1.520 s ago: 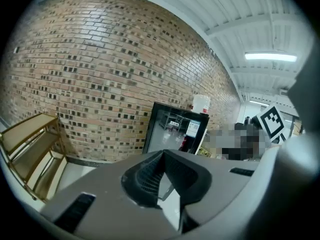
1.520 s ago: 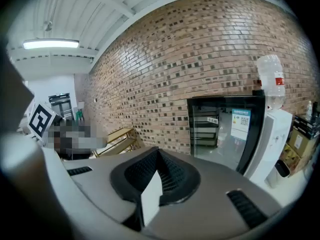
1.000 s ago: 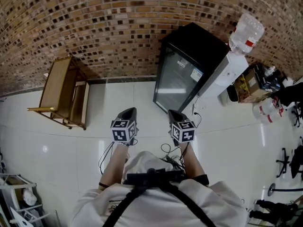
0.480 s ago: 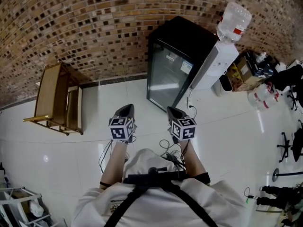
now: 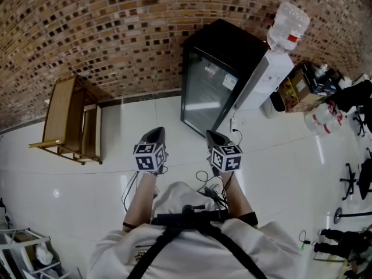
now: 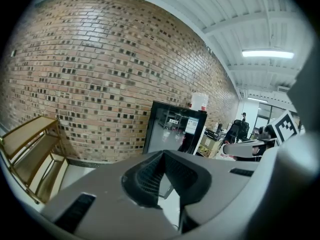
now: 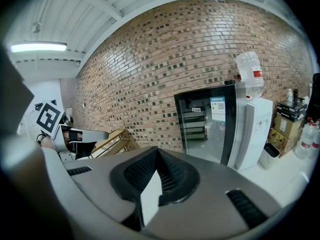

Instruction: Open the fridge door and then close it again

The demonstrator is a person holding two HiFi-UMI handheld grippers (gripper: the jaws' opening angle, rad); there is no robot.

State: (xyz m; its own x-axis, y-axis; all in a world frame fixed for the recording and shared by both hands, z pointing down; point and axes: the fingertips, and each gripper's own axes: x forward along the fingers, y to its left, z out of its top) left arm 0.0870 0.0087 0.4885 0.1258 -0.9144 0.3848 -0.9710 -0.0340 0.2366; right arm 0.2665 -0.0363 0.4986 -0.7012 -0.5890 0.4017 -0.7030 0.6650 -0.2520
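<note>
Left tool [image 5: 154,135] and right tool [image 5: 214,137] are closed, empty, well short of the fridge [image 5: 235,48] at upper centre; if closed on arrival, they may slip off its door [image 5: 203,95].

Rough, matt brown brick wall [image 5: 116,28] above a glossy white tiled floor [image 5: 70,179] that throws back soft glare. Tall black fridge with a smooth, reflective glass door [image 5: 203,92]. Beside it, a white water dispenser of smooth plastic [image 5: 263,80] topped by a clear plastic bottle [image 5: 288,25]. Low shelf rack of pale wood [image 5: 61,112]. Matt grey plastic left gripper [image 5: 154,136] and right gripper [image 5: 214,138], each with black ridged pads [image 6: 145,176]. White cloth shirt [image 5: 273,246]
</note>
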